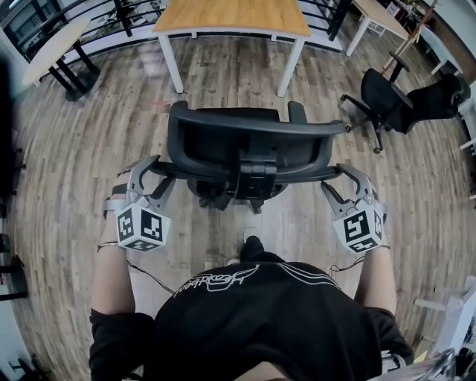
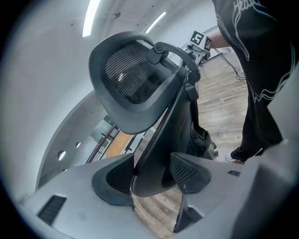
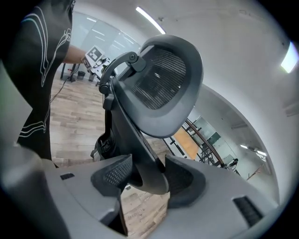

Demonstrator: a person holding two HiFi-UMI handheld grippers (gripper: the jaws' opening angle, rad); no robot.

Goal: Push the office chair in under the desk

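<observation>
While grippers (image 1: 158, 173) (image 1: 336, 181) seemingly pinch it, office chair (image 1: 223, 145) shows curved mesh.

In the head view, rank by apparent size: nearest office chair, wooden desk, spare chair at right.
Largest: office chair, nearest the camera. Then wooden desk, cropped at top, and spare chair look alike; unranked.

A: What sort of place is this?
B: Office, open-plan by the look; wood-top desk (image 1: 230, 15) w/ white legs; black mesh office chair (image 1: 249, 152) in front; 2nd chair (image 1: 394, 100) off to the right; another table (image 1: 52, 45) at the left edge; plank floor (image 1: 89, 149); strip lights (image 3: 149, 19) overhead.
</observation>
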